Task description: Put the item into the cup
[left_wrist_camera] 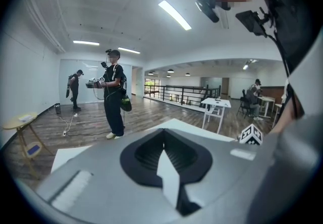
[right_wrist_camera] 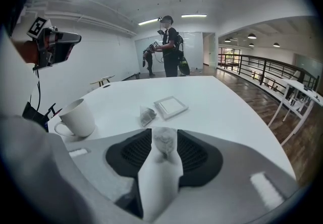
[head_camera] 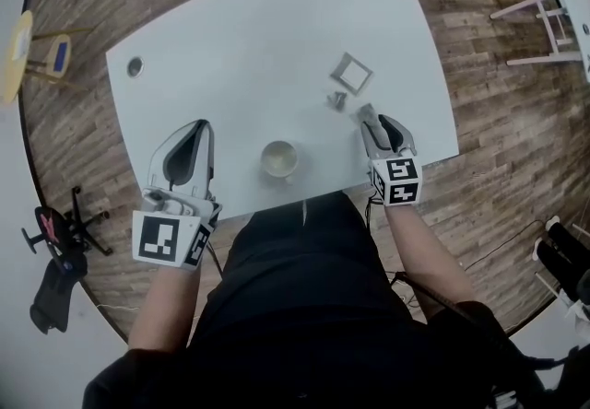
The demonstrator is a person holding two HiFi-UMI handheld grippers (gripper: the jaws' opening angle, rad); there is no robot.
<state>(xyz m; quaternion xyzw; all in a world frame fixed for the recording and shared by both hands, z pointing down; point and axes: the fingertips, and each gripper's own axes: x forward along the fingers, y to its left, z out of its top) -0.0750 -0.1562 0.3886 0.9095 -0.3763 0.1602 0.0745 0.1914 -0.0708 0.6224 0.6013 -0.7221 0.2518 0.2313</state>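
While the white worktop (head_camera: 240,48) lies bare over most of its surface, everything I need sits toward my side of it. My left hand-held gripper (left_wrist_camera: 164,134) hangs over the left part, jaws pressed together on nothing, taking no part for now. My right hand-held gripper (head_camera: 369,118) points down at the right part, jaws spread wide. The white cup (head_camera: 278,159) stands upright between the two, near the front edge. Beyond my right gripper lies a flat square white piece (head_camera: 351,73), and just beside it a second small sachet (head_camera: 336,99) lies on the worktop.

The item I am after is a small translucent sachet (right_wrist_camera: 164,142), which stands right between the tips of my right jaws. The pads do not seem to press on it, so I judge it not yet gripped. Whether it rests flat on the worktop I cannot tell.

So I take this to be the pick-up step, with the cup well apart to my left. Next I should close gently on the sachet, squarely on its body so the thin thing does not slip, then lift and carry it left over the cup's mouth.
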